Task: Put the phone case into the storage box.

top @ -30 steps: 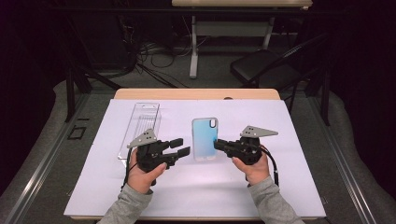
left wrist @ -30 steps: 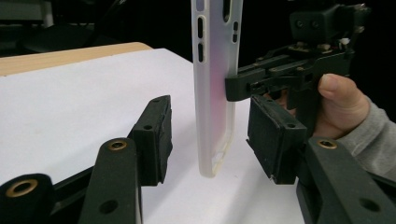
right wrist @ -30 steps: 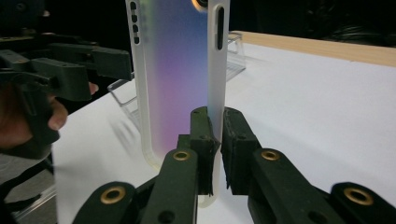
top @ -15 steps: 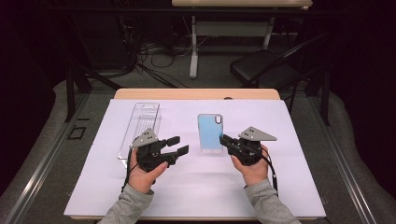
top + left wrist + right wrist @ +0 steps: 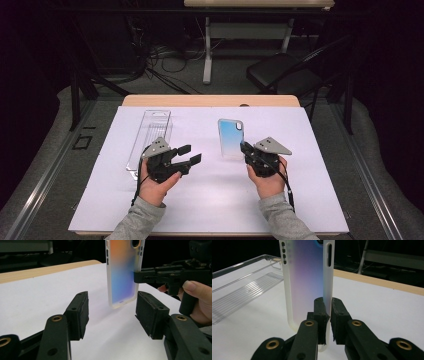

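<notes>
worktop (image 5: 210,100): wooden, under white sheet (image 5: 215,195) | clear plastic tray (image 5: 150,135): flat on sheet, left side | black chair (image 5: 282,75): on floor beyond worktop | cables (image 5: 165,55): floor, far left

Phone case (image 5: 122,272) beyond parted fingers (image 5: 79,312)

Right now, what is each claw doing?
Left claw: open, holding nothing.
Right claw: closed on the phone case, pinching its side edge.

Your phone case (image 5: 123,272) is cut off at the top edge in both gripper views; its pinched edge hides between the right gripper (image 5: 327,315) pads.
</notes>
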Available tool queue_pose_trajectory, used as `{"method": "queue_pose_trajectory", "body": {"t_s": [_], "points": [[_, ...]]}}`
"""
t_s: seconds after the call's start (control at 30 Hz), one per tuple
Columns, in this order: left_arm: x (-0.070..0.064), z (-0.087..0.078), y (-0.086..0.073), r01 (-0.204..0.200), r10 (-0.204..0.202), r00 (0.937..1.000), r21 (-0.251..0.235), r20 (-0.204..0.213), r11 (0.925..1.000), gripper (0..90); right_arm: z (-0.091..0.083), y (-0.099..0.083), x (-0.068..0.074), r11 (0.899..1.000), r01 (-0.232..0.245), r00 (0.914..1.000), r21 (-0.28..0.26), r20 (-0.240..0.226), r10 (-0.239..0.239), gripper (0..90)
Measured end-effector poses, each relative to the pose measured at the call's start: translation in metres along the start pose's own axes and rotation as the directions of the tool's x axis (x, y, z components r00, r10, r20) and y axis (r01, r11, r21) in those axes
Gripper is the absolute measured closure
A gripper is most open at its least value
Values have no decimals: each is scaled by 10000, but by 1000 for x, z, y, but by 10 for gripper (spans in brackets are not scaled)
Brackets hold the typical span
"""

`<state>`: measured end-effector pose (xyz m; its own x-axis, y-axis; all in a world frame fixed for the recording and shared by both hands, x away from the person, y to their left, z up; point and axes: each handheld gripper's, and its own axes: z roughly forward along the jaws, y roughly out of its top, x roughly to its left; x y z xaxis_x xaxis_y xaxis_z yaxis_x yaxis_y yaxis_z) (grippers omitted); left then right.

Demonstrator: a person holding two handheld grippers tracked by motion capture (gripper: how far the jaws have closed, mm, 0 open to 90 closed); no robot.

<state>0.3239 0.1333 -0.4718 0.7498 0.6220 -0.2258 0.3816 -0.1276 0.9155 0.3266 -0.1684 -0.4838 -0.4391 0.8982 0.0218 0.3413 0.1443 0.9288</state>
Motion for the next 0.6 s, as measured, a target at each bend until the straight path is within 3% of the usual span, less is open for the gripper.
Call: {"method": "queue_pose_trajectory", "body": {"t_s": [0.6], "points": [[-6,27,13,182,-188,9964,-84,-821,9998,534,8,-1,13,9998,167,9991,-97,379,-163,841]]}}
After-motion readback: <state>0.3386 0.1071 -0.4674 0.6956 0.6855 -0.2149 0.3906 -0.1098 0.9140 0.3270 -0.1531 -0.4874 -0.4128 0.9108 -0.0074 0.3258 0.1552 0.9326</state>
